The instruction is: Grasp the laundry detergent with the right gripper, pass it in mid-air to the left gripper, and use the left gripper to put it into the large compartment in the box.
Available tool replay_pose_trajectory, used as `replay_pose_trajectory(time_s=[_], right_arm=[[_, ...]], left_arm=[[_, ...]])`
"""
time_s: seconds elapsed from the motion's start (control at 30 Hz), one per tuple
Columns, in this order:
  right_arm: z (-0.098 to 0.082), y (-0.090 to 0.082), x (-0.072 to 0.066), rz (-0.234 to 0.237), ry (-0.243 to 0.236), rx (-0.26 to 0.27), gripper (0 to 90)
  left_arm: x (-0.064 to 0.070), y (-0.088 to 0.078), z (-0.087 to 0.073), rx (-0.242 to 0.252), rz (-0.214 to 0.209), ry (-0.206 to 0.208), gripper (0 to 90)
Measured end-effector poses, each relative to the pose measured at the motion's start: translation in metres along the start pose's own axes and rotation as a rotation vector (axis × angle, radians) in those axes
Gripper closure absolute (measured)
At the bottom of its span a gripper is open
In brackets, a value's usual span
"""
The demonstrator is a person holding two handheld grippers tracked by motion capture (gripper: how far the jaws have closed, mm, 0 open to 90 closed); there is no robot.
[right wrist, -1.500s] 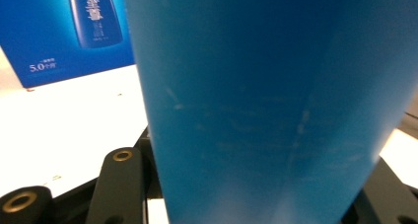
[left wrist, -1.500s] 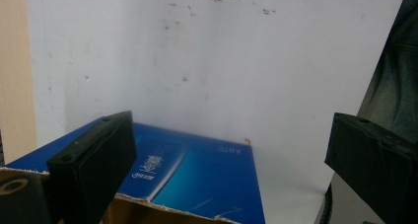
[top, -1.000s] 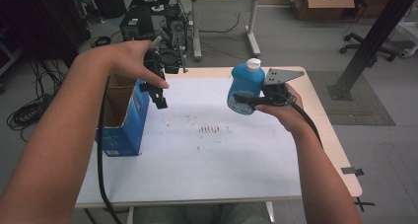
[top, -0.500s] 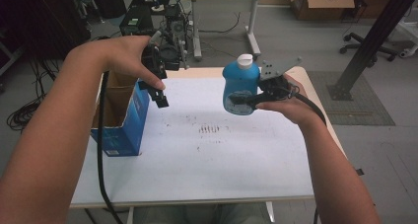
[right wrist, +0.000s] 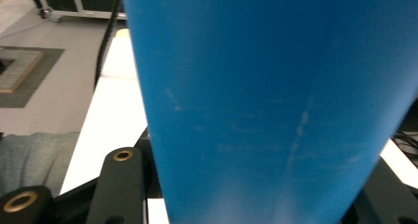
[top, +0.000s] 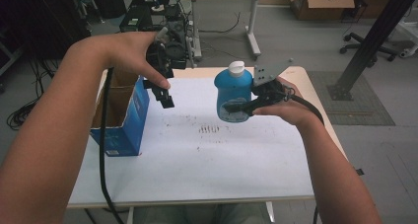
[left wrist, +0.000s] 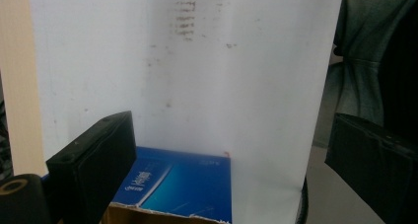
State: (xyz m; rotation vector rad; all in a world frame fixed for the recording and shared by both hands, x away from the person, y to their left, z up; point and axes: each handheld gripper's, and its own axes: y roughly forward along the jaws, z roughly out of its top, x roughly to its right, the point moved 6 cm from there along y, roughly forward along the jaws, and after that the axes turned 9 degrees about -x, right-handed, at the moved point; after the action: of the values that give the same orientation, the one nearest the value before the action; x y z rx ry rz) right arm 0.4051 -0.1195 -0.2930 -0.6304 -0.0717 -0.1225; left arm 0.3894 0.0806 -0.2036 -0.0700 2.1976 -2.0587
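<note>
Clamping the blue bottle [top: 233, 98] low on its body, the right gripper [top: 241, 105] holds it upright above the white table [top: 207, 165], right of the high view's centre, its white cap [top: 237, 67] on top. The right gripper view adds faint scuffs on the bottle's blue wall [right wrist: 266, 110]. The left gripper [top: 166, 96], at upper left, hangs with jaws wide and empty just beside the open blue box [top: 121, 118], whose torn rim [left wrist: 167, 214] shows at the bottom of the left gripper view.
</note>
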Motion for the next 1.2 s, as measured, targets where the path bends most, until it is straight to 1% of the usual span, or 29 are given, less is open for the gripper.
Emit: replay_pose_trajectory(time_s=[0.23, 0.37, 0.4, 0.43, 0.57, 0.73, 0.9, 1.2], right_arm=[[0.002, 0.011, -0.007, 0.041, -0.018, 0.019, 46.1], [0.002, 0.015, -0.009, 0.055, -0.025, 0.022, 46.0], [0.002, 0.016, -0.010, 0.060, -0.021, 0.022, 46.0], [0.002, 0.017, -0.010, 0.062, -0.026, 0.021, 46.0], [0.004, 0.021, -0.014, 0.083, -0.020, 0.039, 46.0], [0.004, 0.029, -0.017, 0.103, -0.026, 0.044, 46.0], [0.005, 0.038, -0.021, 0.123, -0.026, 0.049, 45.9], [0.008, 0.056, -0.028, 0.151, -0.042, 0.061, 45.9]], left_arm=[[0.004, -0.007, 0.008, -0.002, 0.007, 0.016, 5.4], [0.005, -0.010, 0.013, -0.004, 0.011, 0.022, 5.4], [0.005, -0.010, 0.014, -0.004, 0.013, 0.023, 5.4], [0.006, -0.011, 0.015, -0.005, 0.014, 0.025, 5.4], [0.008, -0.013, 0.020, -0.005, 0.018, 0.037, 5.3], [0.011, -0.014, 0.025, -0.009, 0.021, 0.046, 5.4], [0.012, -0.017, 0.028, -0.009, 0.023, 0.054, 5.4], [0.017, -0.016, 0.033, -0.021, 0.027, 0.062, 5.2]])
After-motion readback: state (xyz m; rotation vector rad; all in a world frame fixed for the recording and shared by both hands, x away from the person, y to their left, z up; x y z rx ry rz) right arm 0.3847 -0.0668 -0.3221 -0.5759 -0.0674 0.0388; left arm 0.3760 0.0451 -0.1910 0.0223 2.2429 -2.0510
